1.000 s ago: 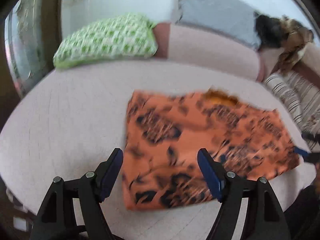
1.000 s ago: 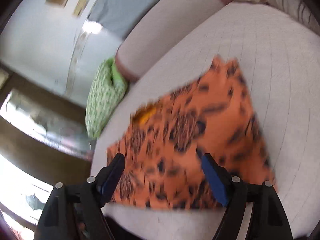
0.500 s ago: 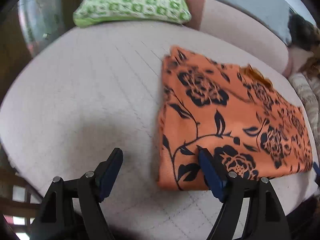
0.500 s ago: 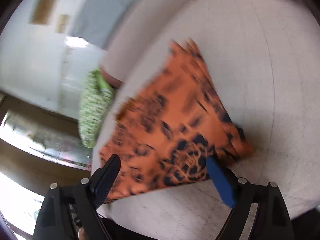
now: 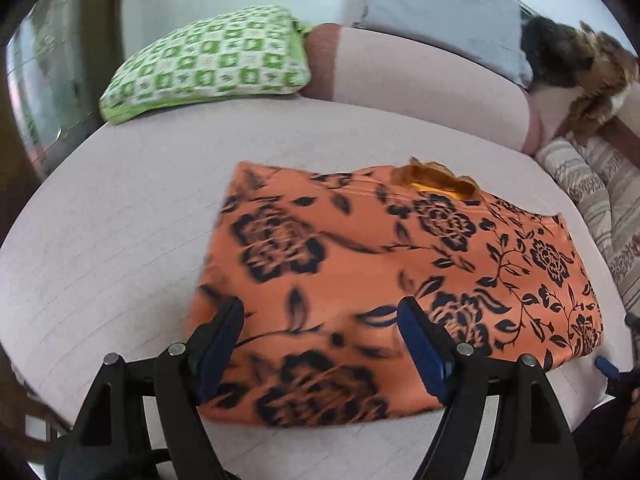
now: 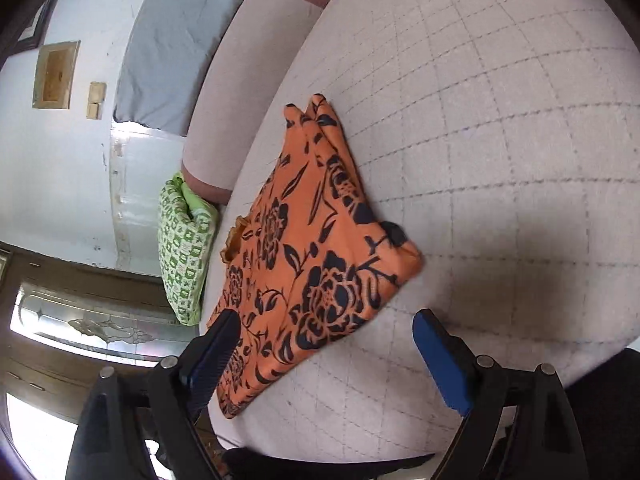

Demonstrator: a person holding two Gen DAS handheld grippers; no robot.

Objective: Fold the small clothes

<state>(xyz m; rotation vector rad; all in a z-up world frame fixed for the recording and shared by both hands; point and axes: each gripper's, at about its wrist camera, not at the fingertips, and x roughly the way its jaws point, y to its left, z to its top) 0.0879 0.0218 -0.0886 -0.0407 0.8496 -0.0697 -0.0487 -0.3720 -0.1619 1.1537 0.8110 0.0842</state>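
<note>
An orange garment with a black flower print (image 5: 384,280) lies folded flat on the pale quilted sofa seat (image 5: 120,220). It also shows in the right wrist view (image 6: 308,264). My left gripper (image 5: 320,344) is open and empty, hovering over the garment's near left corner. My right gripper (image 6: 324,356) is open and empty, just off the garment's near right corner. Its blue tip (image 5: 606,365) shows at the right edge of the left wrist view.
A green-and-white patterned cushion (image 5: 216,64) rests against the sofa back (image 5: 420,80) at the far left. A grey cloth (image 5: 440,12) drapes over the back. A striped cushion (image 5: 596,200) and dark clothes (image 5: 580,64) lie at the right.
Both grippers shifted around the garment. The left moved from beside its left edge to over its near corner. The right view has steadied near the right corner.
</note>
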